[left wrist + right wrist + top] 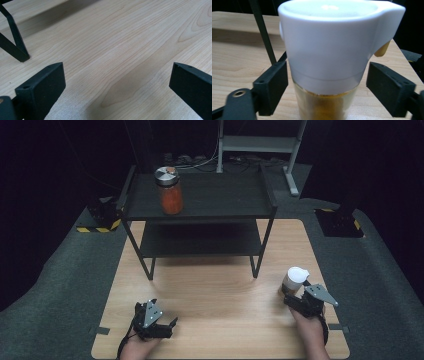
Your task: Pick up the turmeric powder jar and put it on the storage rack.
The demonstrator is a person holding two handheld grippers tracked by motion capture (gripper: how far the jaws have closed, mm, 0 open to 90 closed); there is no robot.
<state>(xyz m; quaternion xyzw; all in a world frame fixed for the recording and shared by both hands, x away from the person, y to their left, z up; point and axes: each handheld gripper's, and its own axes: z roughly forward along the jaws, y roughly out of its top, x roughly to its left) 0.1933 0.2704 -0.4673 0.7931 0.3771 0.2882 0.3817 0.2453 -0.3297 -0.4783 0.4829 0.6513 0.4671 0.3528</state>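
Observation:
A small glass jar [294,279] with a white spouted lid [329,42] and yellowish contents stands on the wooden table [215,290] at the right. My right gripper [293,293] reaches around it from the near side. In the right gripper view its jaws [327,75] stand on either side of the jar at the lid's lower rim, the left pad about touching and a thin gap at the right pad. My left gripper [167,312] rests open near the table's front left, its jaws [115,82] wide apart over bare wood.
A black two-tier shelf rack [200,215] stands at the back of the table. On its top left sits a jar of orange-red contents with a metal lid [170,192]. One rack leg [15,45] is close to the left gripper. Dark carpet surrounds the table.

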